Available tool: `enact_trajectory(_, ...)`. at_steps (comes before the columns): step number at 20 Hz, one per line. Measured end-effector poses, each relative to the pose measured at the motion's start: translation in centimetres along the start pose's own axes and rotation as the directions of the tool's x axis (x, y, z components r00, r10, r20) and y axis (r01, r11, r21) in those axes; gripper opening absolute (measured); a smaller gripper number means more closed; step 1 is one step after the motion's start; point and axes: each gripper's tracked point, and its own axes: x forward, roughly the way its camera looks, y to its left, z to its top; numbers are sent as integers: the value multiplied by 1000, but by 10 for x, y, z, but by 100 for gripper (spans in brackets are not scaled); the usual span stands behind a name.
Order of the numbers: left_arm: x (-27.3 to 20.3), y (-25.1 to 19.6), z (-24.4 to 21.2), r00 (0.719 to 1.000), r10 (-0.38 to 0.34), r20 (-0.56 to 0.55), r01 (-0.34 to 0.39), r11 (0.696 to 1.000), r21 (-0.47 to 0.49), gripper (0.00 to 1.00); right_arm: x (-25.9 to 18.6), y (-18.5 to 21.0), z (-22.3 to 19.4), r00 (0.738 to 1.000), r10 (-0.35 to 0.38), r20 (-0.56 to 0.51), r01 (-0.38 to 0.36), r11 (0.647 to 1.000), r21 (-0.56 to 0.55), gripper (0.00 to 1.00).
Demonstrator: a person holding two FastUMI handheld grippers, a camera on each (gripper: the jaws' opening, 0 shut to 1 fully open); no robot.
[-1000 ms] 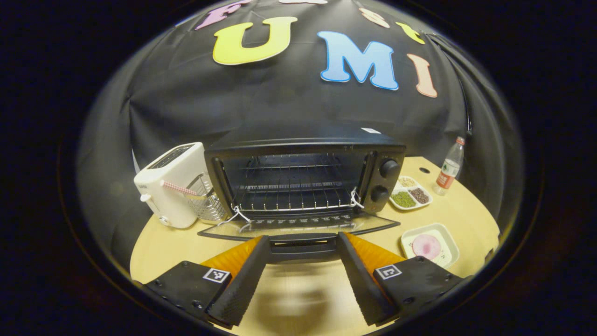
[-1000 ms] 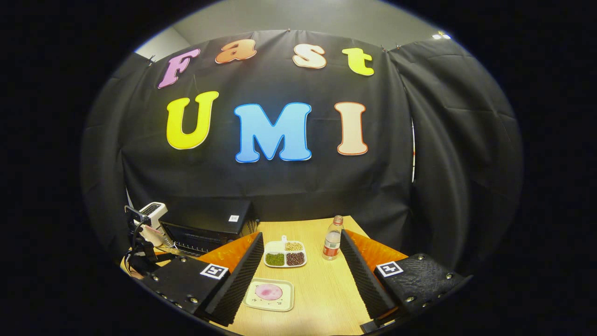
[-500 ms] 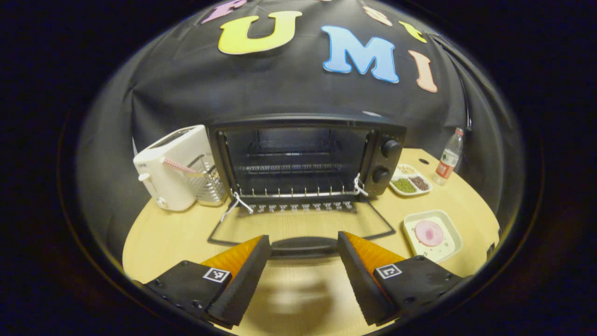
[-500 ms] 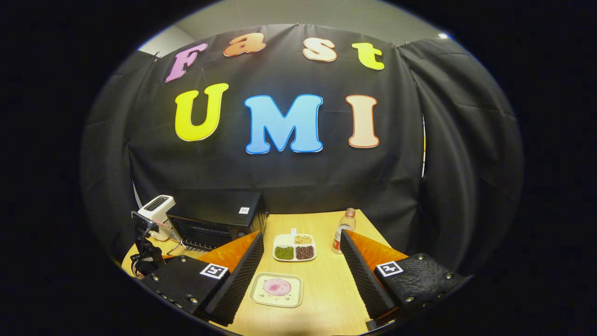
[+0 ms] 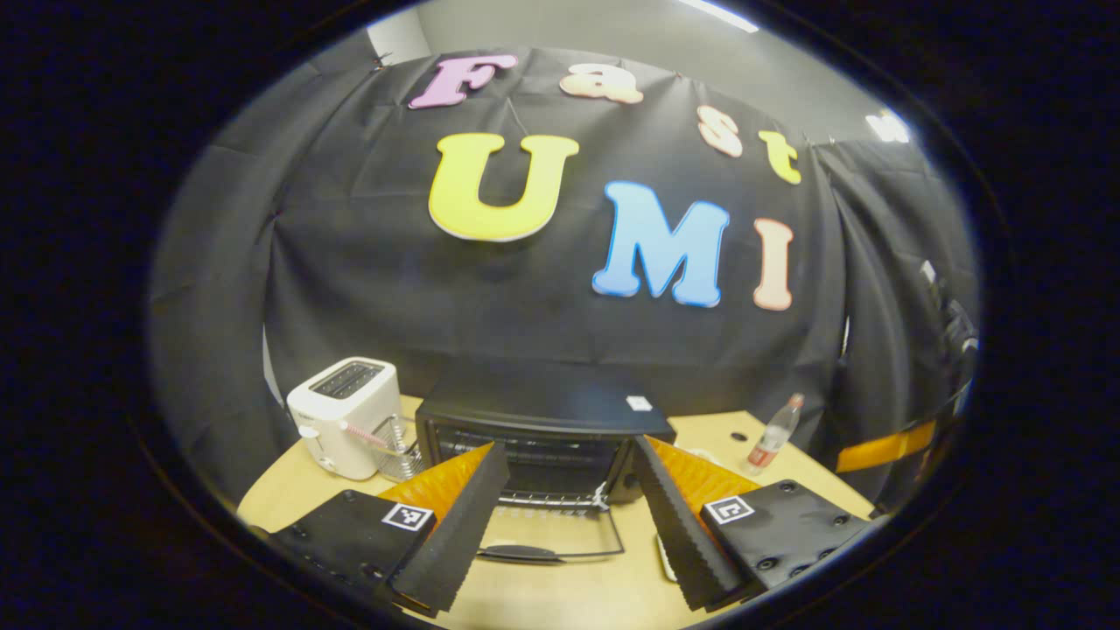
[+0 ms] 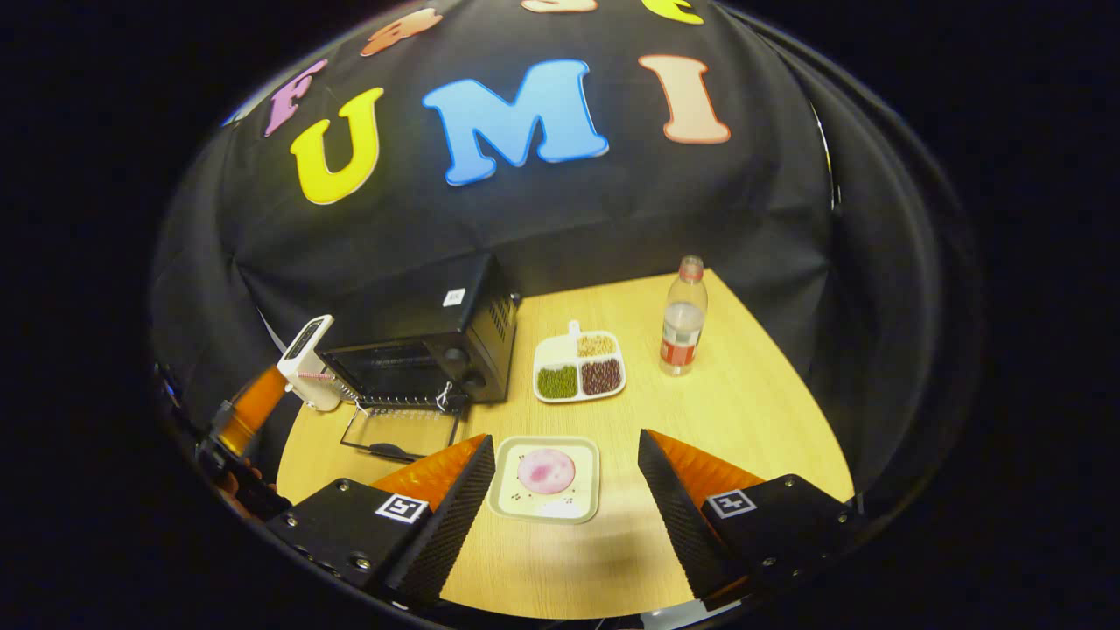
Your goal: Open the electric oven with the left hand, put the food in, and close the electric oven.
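Note:
The black electric oven (image 6: 420, 346) stands at the table's back left, and its glass door (image 6: 398, 433) lies flat open on the table. In the left gripper view the oven (image 5: 542, 429) is ahead and its door handle (image 5: 521, 553) lies low between my fingers. My left gripper (image 5: 570, 448) is open, empty and well back from the handle. A round pink food (image 6: 546, 470) rests on a small cream tray (image 6: 584, 499). My right gripper (image 6: 564, 439) hangs open just above and in front of that tray, with a finger on either side.
A white toaster (image 5: 346, 416) and a wire basket (image 5: 398, 437) stand left of the oven. A divided plate of beans (image 6: 577, 367) and a water bottle (image 6: 682, 315) sit to the oven's right. Bare wooden table (image 6: 744, 420) lies right of the tray.
My left gripper has let go of the door handle and pulled back and up, and the door has dropped flat. My right gripper has tilted down and moved closer over the food tray.

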Motion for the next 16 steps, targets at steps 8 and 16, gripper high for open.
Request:
enact_trajectory(8,-55,8,80,989,33,141,-37,999,26,97,60,-33,-52,970,-8,-244,35,994,107,100)
enact_trajectory(16,-80,24,69,991,77,110,-83,995,55,93,117,-58,-98,881,-102,-461,136,990,42,100)
